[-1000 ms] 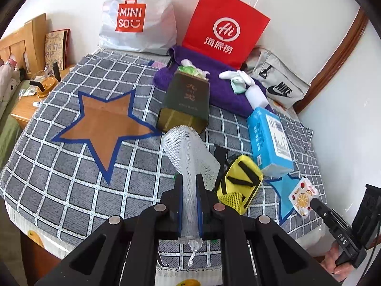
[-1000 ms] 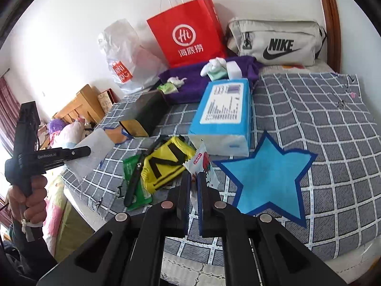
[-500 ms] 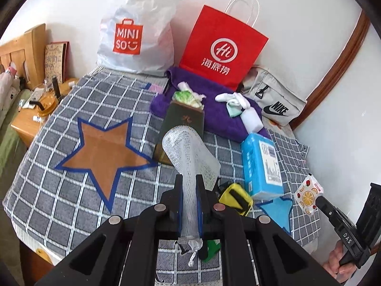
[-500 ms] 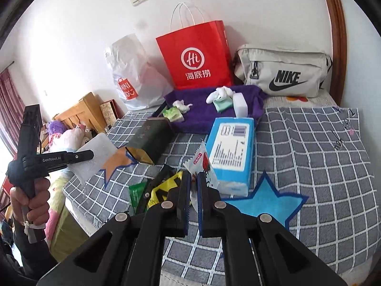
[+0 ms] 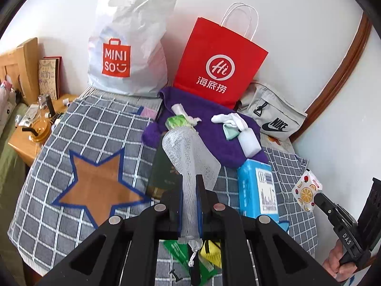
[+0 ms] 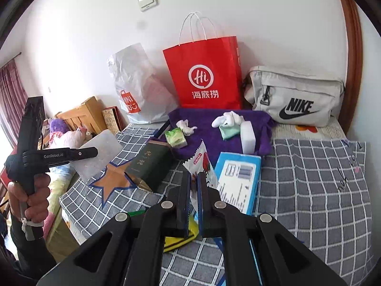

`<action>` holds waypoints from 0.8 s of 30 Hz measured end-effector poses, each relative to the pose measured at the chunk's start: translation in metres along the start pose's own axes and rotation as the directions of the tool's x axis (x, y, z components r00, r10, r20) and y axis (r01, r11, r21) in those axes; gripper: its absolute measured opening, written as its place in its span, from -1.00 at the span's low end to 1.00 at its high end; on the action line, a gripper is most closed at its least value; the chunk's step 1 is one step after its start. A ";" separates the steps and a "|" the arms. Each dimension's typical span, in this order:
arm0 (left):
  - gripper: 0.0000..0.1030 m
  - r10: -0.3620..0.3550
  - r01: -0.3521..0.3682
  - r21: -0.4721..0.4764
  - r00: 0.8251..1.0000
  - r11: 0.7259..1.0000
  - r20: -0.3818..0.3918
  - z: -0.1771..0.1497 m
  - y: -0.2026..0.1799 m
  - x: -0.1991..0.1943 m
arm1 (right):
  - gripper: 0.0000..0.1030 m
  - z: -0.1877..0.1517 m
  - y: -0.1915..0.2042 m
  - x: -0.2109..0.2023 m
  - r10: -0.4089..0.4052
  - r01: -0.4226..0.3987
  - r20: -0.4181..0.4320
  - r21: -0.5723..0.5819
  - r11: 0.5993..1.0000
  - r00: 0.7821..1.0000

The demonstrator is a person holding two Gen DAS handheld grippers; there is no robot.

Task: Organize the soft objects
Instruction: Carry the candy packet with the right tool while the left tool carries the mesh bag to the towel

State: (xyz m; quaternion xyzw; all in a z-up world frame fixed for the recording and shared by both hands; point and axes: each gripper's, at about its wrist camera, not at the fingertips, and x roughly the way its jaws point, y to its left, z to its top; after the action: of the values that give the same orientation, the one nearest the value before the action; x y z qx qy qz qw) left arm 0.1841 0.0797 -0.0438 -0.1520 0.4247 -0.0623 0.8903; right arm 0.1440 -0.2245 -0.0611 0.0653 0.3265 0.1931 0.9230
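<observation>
Both grippers' jaws clamp: left [image 5: 189, 186] mesh pouch [image 5: 190, 157], right [image 6: 193, 183] snack packet [image 6: 202, 164].

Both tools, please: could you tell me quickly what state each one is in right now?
Left tool: closed on the white mesh pouch.
Right tool: closed on the fruit-print snack packet.

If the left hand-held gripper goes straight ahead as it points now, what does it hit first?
Probably the dark green box, lying just beyond the left hand-held gripper, which is shut on the white mesh pouch. The purple towel comes next; depth is uncertain.
</observation>
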 end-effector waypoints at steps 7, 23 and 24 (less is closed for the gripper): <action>-0.82 0.014 -0.014 -0.003 1.000 1.000 -0.010 0.022 0.002 0.015 | -0.90 0.021 -0.002 0.025 0.001 -0.002 -0.002 -0.033 0.999 1.000; -0.82 0.017 -0.017 0.011 0.999 1.000 -0.032 0.068 0.000 0.060 | -0.90 0.071 -0.015 0.084 0.006 -0.006 0.001 -0.054 0.999 1.000; -0.82 0.016 -0.016 0.011 0.999 1.000 -0.032 0.070 0.000 0.063 | -0.90 0.074 -0.015 0.089 0.004 -0.004 0.004 -0.061 0.998 1.000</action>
State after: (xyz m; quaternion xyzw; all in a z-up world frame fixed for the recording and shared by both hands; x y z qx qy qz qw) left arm 0.2778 0.0803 -0.0487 -0.1426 0.4398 -0.0600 0.8847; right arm 0.2583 -0.2026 -0.0586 0.0382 0.3185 0.2047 0.9248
